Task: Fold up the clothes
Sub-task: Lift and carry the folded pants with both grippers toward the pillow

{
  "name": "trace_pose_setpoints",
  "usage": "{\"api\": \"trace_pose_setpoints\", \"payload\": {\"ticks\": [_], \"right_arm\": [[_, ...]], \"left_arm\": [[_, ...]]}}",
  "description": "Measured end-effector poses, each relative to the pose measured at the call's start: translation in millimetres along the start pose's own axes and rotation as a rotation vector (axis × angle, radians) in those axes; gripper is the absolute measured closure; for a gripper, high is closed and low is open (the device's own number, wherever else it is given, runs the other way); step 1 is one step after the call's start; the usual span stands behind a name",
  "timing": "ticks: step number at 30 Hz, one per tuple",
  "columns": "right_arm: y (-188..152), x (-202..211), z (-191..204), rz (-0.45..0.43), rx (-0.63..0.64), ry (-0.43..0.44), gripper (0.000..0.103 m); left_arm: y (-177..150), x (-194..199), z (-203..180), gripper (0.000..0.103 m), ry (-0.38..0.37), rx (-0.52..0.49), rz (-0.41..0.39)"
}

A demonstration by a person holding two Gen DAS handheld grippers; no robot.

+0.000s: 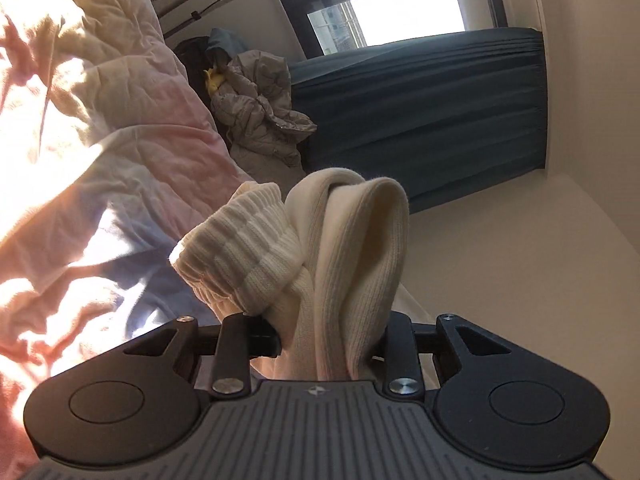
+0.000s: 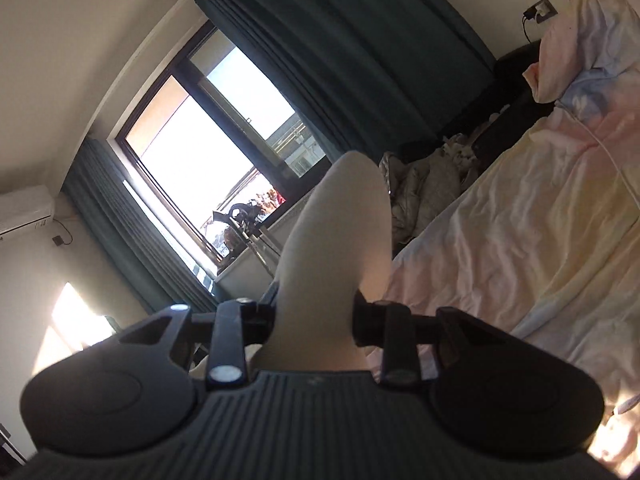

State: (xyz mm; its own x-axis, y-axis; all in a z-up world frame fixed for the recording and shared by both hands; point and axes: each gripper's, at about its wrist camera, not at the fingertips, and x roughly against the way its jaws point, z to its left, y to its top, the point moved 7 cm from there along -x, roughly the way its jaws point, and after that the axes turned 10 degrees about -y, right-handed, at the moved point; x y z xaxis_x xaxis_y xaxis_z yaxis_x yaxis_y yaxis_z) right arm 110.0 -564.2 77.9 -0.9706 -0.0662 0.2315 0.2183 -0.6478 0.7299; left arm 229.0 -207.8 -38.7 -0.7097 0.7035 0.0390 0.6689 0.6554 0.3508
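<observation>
A: Notes, left side first. The left gripper (image 1: 326,340) is clenched on a cream knit sweater (image 1: 348,248). A ribbed cuff (image 1: 240,248) bunches out on the left of the jaws, and a fold of the body stands up between them.

B: So the sweater is off the bed?

A: It looks lifted, hanging between the two tools. The bed (image 1: 100,140), with its rumpled pink and cream cover, lies to the left in that view, lower and apart from the cloth.

B: How will it handle?

A: Soft, light and limp, I'd judge. It will sag wherever it isn't held, and the loose knit may stretch. Better holds are the thicker parts, shoulder seams or hem, not the cuff.

B: And the right?

A: The right gripper (image 2: 314,332) is likewise closed on a smooth pale stretch of the same sweater (image 2: 340,240), which rises up out of the jaws.

B: Room to work?

A: The window (image 2: 208,152) and dark curtain (image 2: 340,40) are far off. The bed (image 2: 520,220) spreads wide on the right, with a pile of clothes (image 2: 420,184) past its far edge.
</observation>
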Motion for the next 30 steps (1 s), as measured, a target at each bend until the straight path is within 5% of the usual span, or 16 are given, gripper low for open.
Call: {"api": "trace_pose_setpoints", "payload": {"ticks": [7,14,17,24,27,29,30], "right_arm": [[22.0,-18.9,-132.2,-0.040,-0.036,-0.141,0.070],[-37.1,-53.0,-248.8,0.062,-0.107,-0.291,0.069],[-69.5,-63.9,-284.8,0.133,-0.152,-0.352,0.067],[-79.5,-56.8,-283.9,0.134,-0.195,-0.356,0.066],[-75.0,-48.0,-274.0,0.146,-0.201,-0.387,0.059],[-72.6,-38.6,-268.1,0.143,-0.194,-0.425,0.055],[-71.3,-33.9,-265.1,0.141,-0.191,-0.444,0.054]], "left_arm": [[-77.6,-129.1,38.7,0.070,0.019,-0.036,0.164],[-116.5,-189.3,115.3,0.070,0.066,-0.099,0.259],[-123.1,-193.5,130.4,0.069,0.018,-0.149,0.284],[-128.0,-188.3,127.2,0.063,0.019,-0.235,0.313],[-128.9,-182.2,114.6,0.047,0.092,-0.313,0.352],[-126.7,-176.0,105.6,0.024,0.127,-0.365,0.371],[-125.3,-171.1,99.2,0.023,0.131,-0.393,0.380]]}}
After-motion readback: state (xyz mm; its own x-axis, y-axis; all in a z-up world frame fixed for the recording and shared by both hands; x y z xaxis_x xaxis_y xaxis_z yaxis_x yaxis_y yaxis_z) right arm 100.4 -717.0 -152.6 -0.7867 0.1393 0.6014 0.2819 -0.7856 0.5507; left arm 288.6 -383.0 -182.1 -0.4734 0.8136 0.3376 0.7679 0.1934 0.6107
